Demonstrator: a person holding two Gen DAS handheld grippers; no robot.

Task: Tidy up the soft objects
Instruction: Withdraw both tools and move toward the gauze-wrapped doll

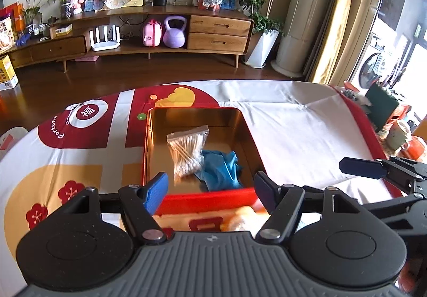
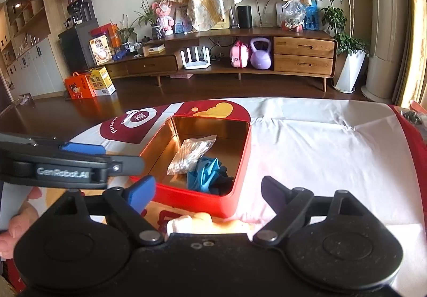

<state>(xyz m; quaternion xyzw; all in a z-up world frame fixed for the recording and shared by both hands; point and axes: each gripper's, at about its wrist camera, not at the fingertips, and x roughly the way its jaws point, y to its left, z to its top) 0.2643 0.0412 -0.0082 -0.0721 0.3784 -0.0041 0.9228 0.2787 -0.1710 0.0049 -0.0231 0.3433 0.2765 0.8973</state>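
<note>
With both the left gripper (image 1: 210,191) and right gripper (image 2: 208,194) fingers released and empty, the pale soft object (image 2: 210,222) lying near the red rectangular metal tin (image 2: 197,201) risks being missed.

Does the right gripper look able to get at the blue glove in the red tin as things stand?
Probably yes. The right gripper is open and empty, the red tin has no lid, and the blue glove lies uncovered beside the cotton swab bag.

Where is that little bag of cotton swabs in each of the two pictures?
Left wrist view: the swab bag sits at centre, inside the red tin, above the blue glove.
Right wrist view: left of centre, in the same tin, upper left of the glove.
Shared landmark: the purple kettlebell on the far shelf.
</note>
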